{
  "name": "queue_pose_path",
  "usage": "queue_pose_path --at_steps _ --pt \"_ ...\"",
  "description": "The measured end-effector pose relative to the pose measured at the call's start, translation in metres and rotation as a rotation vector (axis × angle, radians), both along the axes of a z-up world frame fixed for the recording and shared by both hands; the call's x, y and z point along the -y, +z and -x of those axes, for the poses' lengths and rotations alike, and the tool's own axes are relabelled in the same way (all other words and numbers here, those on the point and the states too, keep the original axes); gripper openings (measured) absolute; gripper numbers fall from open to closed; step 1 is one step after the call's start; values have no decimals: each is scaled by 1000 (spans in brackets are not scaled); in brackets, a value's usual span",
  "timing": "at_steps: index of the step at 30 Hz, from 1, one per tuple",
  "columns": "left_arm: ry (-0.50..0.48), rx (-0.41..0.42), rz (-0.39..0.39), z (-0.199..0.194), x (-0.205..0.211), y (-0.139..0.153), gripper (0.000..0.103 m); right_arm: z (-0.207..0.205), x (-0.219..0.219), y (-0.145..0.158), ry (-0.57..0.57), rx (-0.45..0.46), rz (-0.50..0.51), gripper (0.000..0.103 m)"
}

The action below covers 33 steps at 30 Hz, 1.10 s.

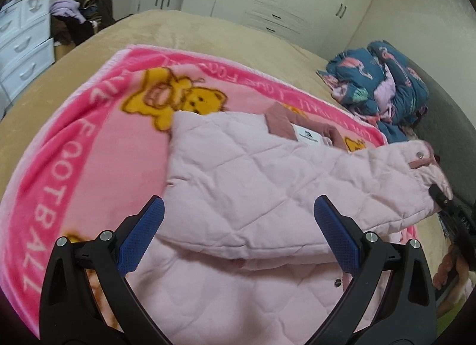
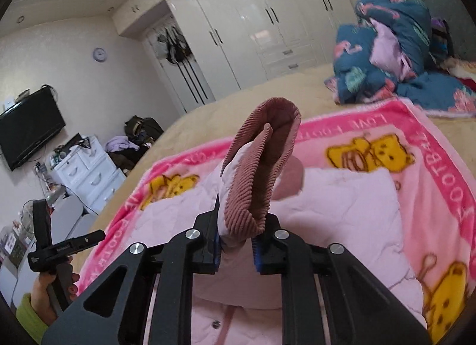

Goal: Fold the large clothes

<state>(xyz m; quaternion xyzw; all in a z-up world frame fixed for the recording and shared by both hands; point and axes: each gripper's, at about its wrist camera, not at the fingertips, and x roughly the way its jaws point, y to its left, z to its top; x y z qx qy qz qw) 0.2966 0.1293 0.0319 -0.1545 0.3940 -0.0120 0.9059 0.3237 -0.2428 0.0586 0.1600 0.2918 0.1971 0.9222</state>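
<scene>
Spread blue fingers [image 1: 154,232] of the left gripper [image 1: 238,235] hover over the pink jacket [image 1: 253,172] on the blanket [image 1: 74,136]. Only the right view shows the right gripper [image 2: 235,244] pinching the jacket's corduroy cuff [image 2: 255,172], raised between its fingers.

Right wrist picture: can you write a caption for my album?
Right gripper shut on the ribbed dusty-pink cuff of a pale pink quilted jacket over a pink teddy-bear blanket.

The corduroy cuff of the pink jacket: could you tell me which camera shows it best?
The right wrist view: the corduroy cuff fills the centre, clamped in the right gripper. The left wrist view shows only a thin strip of it at the sleeve end.
</scene>
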Motion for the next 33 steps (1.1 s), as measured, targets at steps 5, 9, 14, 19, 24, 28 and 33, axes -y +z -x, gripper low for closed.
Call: queue_pose_path --at_steps 5,9,14,19,24,28,33 --pt "-41 -26 3 -15 22 -10 94 -4 14 -27 -33 -71 9 15" --pt "-73 -42 -16 -22 36 -17 94 -1 12 -47 -40 -118 36 17" --pt "-100 -52 -24 -25 48 -22 94 1 17 -60 -75 -183 37 33" --pt "-112 -58 -37 -26 53 -22 94 6 24 -66 -129 -217 49 60" --pt "-125 -60 -39 -29 57 -23 94 11 37 -60 -172 -192 45 64" --pt "-160 -90 -65 -34 68 -29 94 12 41 -54 -183 -181 39 69" --pt "-188 -150 -124 -39 80 -53 94 11 26 -44 -139 -161 66 74"
